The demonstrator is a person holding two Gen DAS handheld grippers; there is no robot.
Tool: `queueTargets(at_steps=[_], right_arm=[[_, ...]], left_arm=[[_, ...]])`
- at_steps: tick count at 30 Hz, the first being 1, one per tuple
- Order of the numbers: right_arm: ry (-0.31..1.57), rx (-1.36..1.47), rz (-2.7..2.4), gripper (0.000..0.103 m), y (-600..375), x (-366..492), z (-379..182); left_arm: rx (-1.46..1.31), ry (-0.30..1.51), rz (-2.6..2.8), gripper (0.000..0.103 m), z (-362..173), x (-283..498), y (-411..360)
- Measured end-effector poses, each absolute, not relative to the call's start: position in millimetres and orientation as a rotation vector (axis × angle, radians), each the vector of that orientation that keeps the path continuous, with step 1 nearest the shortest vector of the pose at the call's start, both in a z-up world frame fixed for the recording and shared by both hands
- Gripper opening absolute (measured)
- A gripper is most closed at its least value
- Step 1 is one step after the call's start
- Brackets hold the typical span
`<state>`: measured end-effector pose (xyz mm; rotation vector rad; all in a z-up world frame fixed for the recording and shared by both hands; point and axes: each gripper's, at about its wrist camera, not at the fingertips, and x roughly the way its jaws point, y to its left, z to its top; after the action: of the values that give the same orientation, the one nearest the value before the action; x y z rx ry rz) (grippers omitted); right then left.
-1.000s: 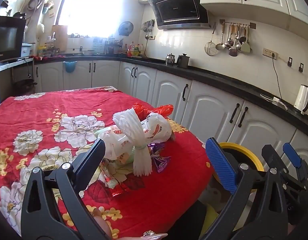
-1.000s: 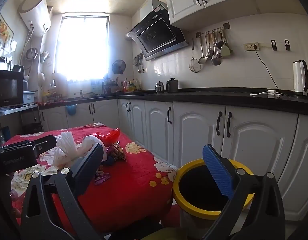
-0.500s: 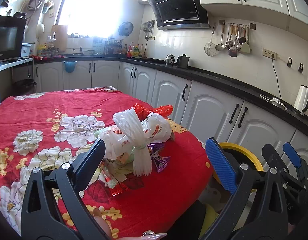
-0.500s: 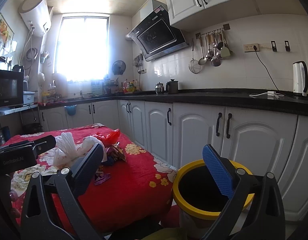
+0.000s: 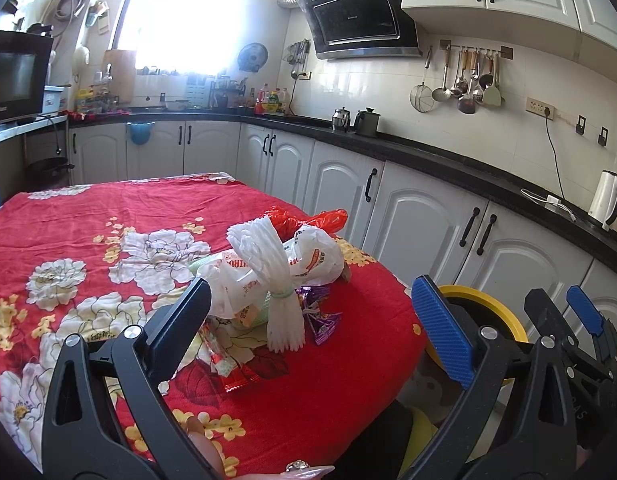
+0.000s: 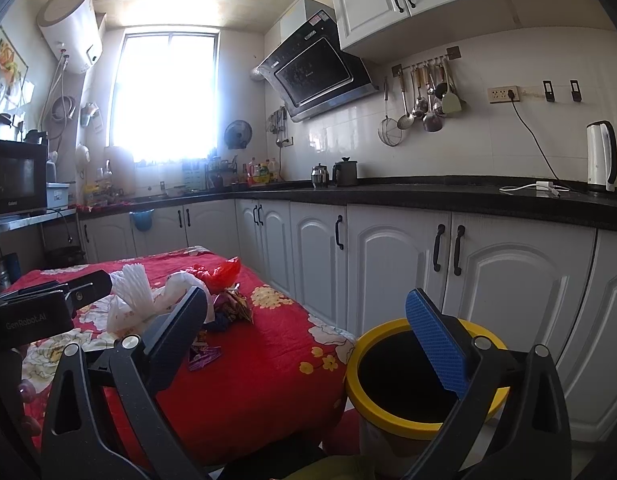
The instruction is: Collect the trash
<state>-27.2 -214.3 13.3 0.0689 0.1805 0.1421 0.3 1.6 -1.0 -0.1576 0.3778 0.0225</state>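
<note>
On the table draped in a red floral cloth (image 5: 108, 216), near its right-hand corner, I see the heap of trash: a white printed plastic bag (image 5: 304, 258), a bundle of white plastic strips tied with a green band (image 5: 278, 284), a crumpled red plastic bag (image 5: 308, 218) behind them, a purple foil wrapper (image 5: 322, 322) and a red snack wrapper (image 5: 236, 376) lying flat on the cloth.

My left gripper (image 5: 308, 320) hangs above the near edge of the table with its 2 fingers spread wide and nothing between them; the heap sits ahead of it, between the black finger and the blue-padded finger (image 5: 442, 332), not touched by either.

My right gripper (image 6: 308, 332) is likewise spread wide and empty. In the right wrist view its blue-padded finger (image 6: 436, 344) stands in front of the yellow-rimmed round bin with a dark interior (image 6: 372, 412), which rests on the floor just beside the table corner and below the white cabinet doors (image 6: 388, 272). The same heap of trash shows at left in that view, beyond the black finger.

A fingertip (image 5: 308, 470) of the person shows at the bottom edge of the left wrist view.
</note>
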Motion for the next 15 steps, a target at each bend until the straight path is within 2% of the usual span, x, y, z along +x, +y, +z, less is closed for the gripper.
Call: queueTargets(at_steps=[15], right_arm=[[0.187, 0.067, 0.143, 0.097, -213.9, -28.2, 11.2]], left_arm=[[-0.156, 0.389, 0.021, 0.092, -2.0, -1.5, -0.7]])
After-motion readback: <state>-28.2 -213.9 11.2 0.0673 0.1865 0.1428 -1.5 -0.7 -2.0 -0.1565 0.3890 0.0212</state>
